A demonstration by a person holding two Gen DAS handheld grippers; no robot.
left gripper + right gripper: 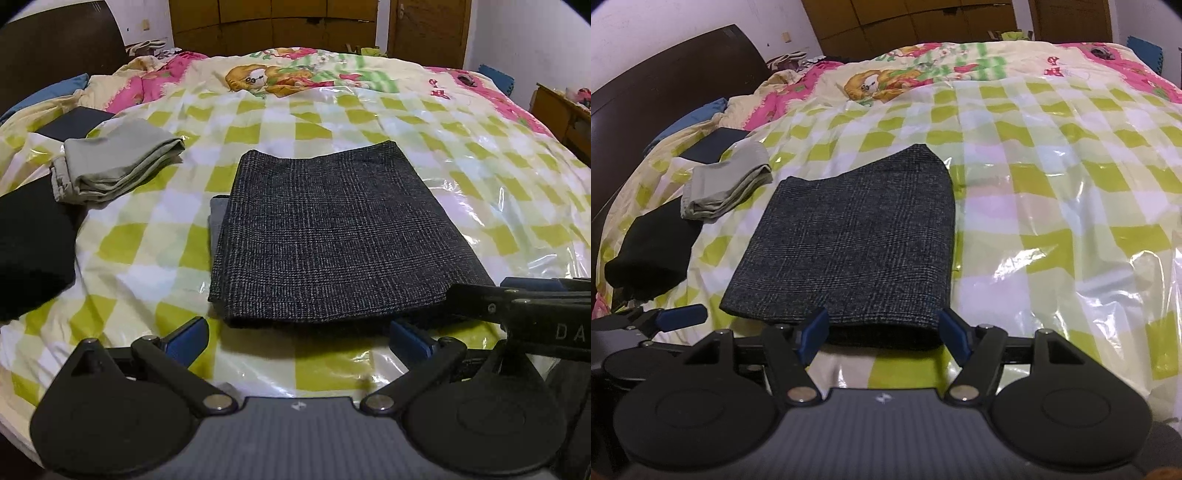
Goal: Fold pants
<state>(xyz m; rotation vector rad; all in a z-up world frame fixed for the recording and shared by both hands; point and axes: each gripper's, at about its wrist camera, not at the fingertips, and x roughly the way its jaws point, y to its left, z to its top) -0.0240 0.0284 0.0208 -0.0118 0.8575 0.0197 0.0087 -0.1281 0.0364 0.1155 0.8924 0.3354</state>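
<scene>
The dark grey checked pants (332,232) lie folded into a flat rectangle on the bed's checked plastic sheet (155,236); they also show in the right wrist view (849,240). My left gripper (297,341) is open and empty, just in front of the near edge of the fold. My right gripper (882,334) is open, its blue fingertips either side of the fold's near edge, not closed on it. The right gripper also shows at the right of the left wrist view (517,299).
Folded beige pants (114,162) lie at the left, a black folded garment (33,243) nearer, and a dark flat item (74,122) behind. Pink cartoon bedding (295,74) covers the far bed. A dark headboard (665,81) stands left; a wooden nightstand (561,114) stands right.
</scene>
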